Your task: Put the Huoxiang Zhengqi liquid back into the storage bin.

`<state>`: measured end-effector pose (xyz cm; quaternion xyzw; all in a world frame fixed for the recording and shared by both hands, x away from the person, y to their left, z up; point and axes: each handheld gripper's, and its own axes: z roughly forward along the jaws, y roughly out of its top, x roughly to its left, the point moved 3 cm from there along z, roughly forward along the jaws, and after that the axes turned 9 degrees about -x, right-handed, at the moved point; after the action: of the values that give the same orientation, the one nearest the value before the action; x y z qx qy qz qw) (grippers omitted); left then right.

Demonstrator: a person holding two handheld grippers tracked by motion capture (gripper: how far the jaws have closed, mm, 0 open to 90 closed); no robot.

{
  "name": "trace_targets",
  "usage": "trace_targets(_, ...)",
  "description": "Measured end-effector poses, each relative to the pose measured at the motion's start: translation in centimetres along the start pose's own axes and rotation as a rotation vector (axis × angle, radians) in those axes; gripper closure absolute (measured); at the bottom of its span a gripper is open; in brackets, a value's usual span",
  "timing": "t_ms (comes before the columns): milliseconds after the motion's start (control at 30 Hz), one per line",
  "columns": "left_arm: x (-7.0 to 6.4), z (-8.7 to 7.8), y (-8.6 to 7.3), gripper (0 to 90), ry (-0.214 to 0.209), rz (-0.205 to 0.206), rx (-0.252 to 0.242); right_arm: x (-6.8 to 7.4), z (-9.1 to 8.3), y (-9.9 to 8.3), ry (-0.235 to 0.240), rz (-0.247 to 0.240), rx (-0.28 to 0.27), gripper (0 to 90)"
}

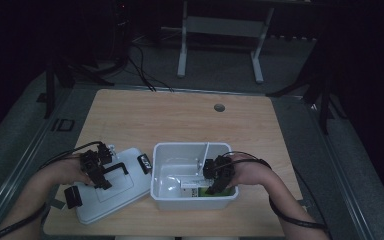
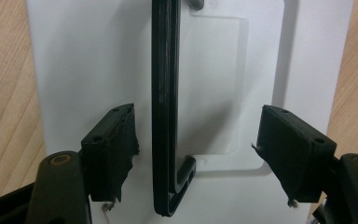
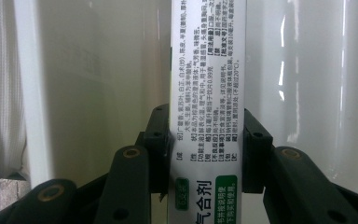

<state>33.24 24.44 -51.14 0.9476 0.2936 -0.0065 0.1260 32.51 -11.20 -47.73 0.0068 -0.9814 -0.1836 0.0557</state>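
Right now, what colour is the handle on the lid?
Black, against the white lid. The handle shows best in the left gripper view, between the open left tool.

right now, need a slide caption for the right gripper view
Right gripper clamps a white printed medicine box inside the white plastic bin.

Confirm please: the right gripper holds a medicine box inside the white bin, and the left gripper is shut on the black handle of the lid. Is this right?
Not quite. The left gripper is open: the left gripper view shows the black handle of the lid between its jaws, with a gap on each side. The rest holds: the right gripper is shut on the medicine box inside the white bin.
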Motion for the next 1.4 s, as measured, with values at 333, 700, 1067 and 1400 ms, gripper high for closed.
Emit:
trace_targets(333, 0.0, 0.1, -0.3, 28.7, 0.000, -0.003, 0.001, -0.2, 0.4, -0.2, 0.012, 0.020, 0.019, 62.0)
trace_targets(700, 0.0, -0.1, -0.1, 28.7, 0.005, 0.001, 0.003, 0.0, -1.3, 0.1, 0.009, 0.014, 0.000, 59.4)
trace_targets(1067, -0.2, -0.1, 0.1, 28.7, 0.008, 0.014, 0.007, -0.1, -4.6, 0.6, -0.035, 0.018, -0.048, 56.8)
trace_targets(1400, -0.1, -0.2, 0.1, 28.7, 0.008, 0.014, -0.010, -0.4, -7.6, -0.8, -0.103, 0.057, -0.115, 53.7)
